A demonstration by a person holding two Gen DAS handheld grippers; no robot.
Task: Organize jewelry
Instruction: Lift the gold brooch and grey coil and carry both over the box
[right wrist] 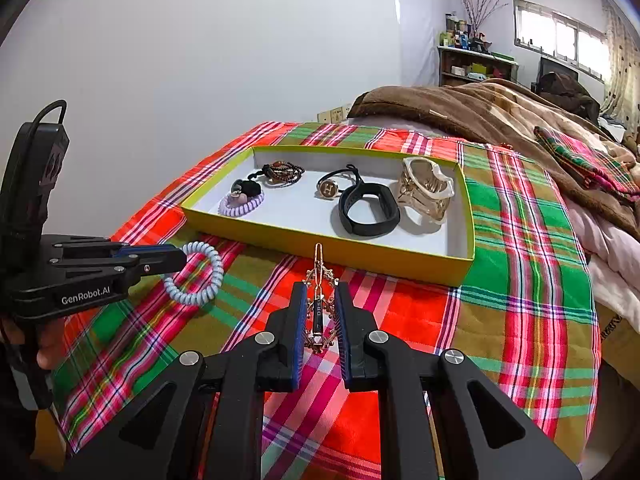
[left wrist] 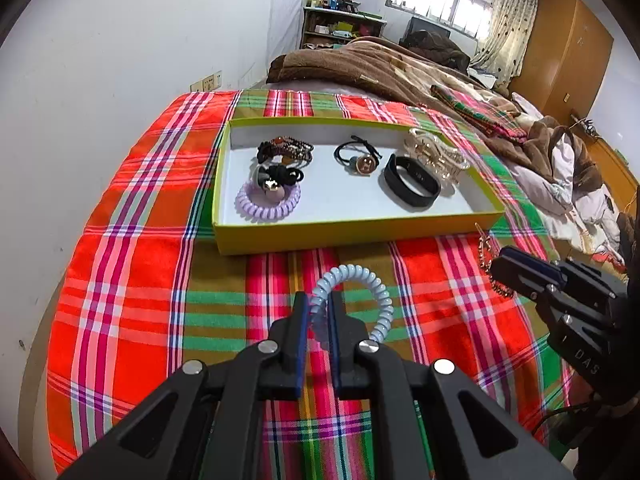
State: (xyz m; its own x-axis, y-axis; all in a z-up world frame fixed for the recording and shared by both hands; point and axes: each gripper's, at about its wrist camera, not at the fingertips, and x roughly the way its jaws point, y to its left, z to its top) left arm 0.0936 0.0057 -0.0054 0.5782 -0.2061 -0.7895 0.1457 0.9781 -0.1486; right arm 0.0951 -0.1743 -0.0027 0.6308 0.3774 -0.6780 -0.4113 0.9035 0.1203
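Bed (left wrist: pixel 132 240), covered with a bright plaid cloth; brown blankets heaped at its far end. All the work happens on the near part of the cloth.

Shallow yellow-green box (left wrist: pixel 352 236) lies flat just beyond both tools, white inside, partly filled: beaded bracelets and black hair ties with a lilac coil tie at the left end, a black tie with a round charm in the middle, a black band (left wrist: pixel 412 182) and a clear claw clip (right wrist: pixel 426 192) toward the right. Bare floor remains along the near wall and in the near right corner.

Left tool (left wrist: pixel 319 308): clamped on the pale blue coil hair tie (left wrist: pixel 356 280), pinching one side of the loop; the rest of the ring hangs free ahead of the pads, low over the cloth.

Right tool (right wrist: pixel 322 312): closed on a thin gold hair clip (right wrist: pixel 319 280) with small stones, gripped along its length, tip pointing toward the box.

Step in hand, as I read it: carry both pieces over the near wall and set them down inside.

- Lift enough that the dangling coil clears the rim; it will swing and could snag.
- Coil tie belongs beside the lilac one; release low, since it bounces.
- The clip is thin and slippery; keep it level and lay it on bare floor near the right corner, not on the band.
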